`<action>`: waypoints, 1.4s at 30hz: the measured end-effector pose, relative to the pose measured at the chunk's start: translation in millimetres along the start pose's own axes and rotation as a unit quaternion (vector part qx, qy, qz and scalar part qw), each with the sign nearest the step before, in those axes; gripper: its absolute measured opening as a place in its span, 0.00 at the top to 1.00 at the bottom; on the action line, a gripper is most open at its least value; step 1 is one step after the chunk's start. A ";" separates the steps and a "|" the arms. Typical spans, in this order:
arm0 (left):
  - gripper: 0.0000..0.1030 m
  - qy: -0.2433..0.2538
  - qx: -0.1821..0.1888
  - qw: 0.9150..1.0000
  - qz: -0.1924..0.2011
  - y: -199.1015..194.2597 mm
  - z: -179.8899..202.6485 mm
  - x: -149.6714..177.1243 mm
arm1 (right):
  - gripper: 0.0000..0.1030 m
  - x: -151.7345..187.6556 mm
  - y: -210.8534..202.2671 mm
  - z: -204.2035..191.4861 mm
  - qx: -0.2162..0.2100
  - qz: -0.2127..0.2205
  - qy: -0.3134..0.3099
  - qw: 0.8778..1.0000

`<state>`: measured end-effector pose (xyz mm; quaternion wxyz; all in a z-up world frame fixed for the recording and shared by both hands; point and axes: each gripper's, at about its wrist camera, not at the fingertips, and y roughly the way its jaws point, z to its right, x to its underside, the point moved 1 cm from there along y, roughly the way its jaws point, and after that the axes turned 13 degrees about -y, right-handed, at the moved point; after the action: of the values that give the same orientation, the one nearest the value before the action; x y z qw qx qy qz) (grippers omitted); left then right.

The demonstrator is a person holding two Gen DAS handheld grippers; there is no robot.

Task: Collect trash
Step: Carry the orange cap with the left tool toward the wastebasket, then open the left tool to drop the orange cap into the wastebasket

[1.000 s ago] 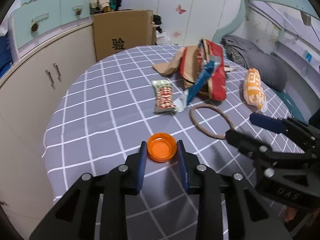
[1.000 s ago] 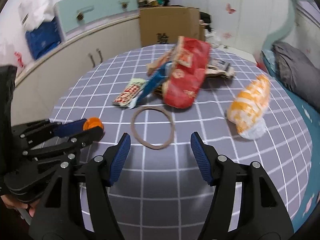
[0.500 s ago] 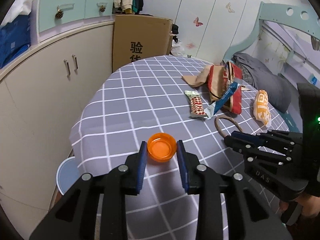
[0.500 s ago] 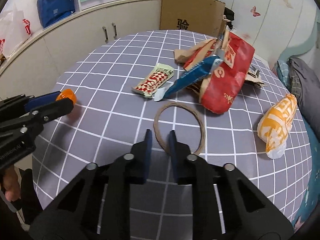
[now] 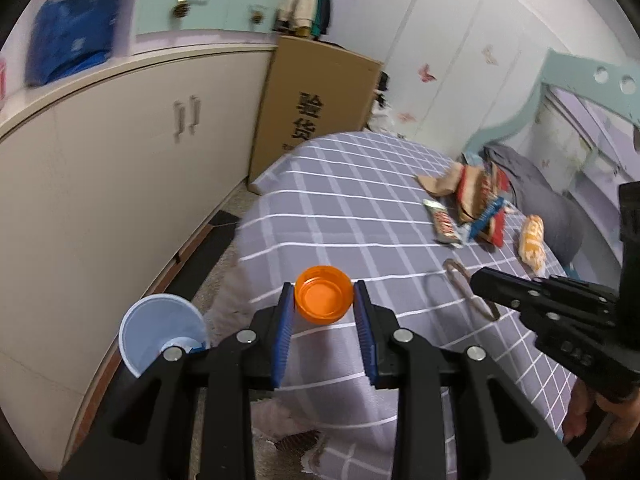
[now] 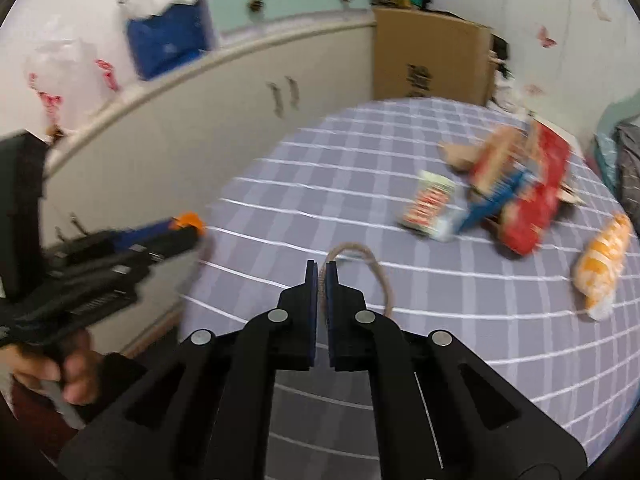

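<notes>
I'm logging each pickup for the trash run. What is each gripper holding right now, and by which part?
The left gripper clamps the orange cap by opposite sides of its rim. The right gripper pinches the brown ring on its near edge.

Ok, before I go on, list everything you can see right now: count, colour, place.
orange cap: 1, orange, clamped in the left gripper, above the table's near edge
brown ring: 1, brown, pinched in the right gripper
blue bin: 1, pale blue, on the floor left of the table
red-and-white wrapper: 1, on the table, centre
blue wrapper: 1, against the red bag
red bag: 1, far right on the table
orange-and-white bag: 1, right edge
table: 1, grey checked cloth
cardboard box: 1, brown, behind the table
left gripper: 1, black, blue pads
right gripper: 1, black, blue pads
</notes>
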<state>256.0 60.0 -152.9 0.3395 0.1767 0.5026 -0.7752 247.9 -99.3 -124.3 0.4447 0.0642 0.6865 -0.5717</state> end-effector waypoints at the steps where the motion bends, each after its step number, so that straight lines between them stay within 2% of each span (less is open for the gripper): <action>1: 0.72 -0.010 -0.002 1.000 0.003 -4.0 -10.7 -1.2 | 0.96 -7.2 2.2 -10.9 -0.014 0.007 -0.004 1.000; 6: 0.72 -0.048 -0.022 0.998 0.020 -19.6 -56.2 -8.6 | 0.96 -34.2 21.3 -58.8 -0.071 0.024 -0.020 0.997; 12: 0.72 -0.102 -0.063 0.992 0.039 -33.4 -124.1 -18.2 | 0.96 -70.1 66.2 -126.5 -0.139 0.021 -0.042 0.989; 14: 0.72 -0.115 -0.090 0.988 0.043 -33.5 -148.4 -20.0 | 0.96 -78.6 81.3 -145.8 -0.149 0.016 -0.052 0.987; 19: 0.72 -0.154 -0.125 0.980 0.033 -23.9 -201.8 -21.8 | 0.96 -88.5 129.2 -181.5 -0.167 -0.009 -0.055 0.984; 26: 0.72 -0.186 -0.163 0.969 0.000 11.5 -258.0 -14.6 | 0.96 -77.3 205.0 -207.6 -0.171 -0.054 -0.044 0.983; 32: 0.72 -0.204 -0.180 0.962 -0.022 43.7 -287.8 -10.9 | 0.96 -80.2 253.0 -214.9 -0.139 -0.048 -0.046 0.988; 38: 0.72 -0.209 -0.185 0.959 -0.044 66.2 -299.5 -3.4 | 0.95 -69.6 266.1 -204.9 -0.135 -0.059 -0.026 0.989; 42: 0.72 -0.207 -0.179 0.960 -0.052 77.8 -296.3 -4.2 | 0.95 -66.6 266.2 -198.3 -0.100 -0.058 -0.031 0.993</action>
<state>293.8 307.3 -329.8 0.4211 -0.0779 0.5606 -0.7087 339.9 185.8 -282.3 0.4360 -0.0382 0.7285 -0.5270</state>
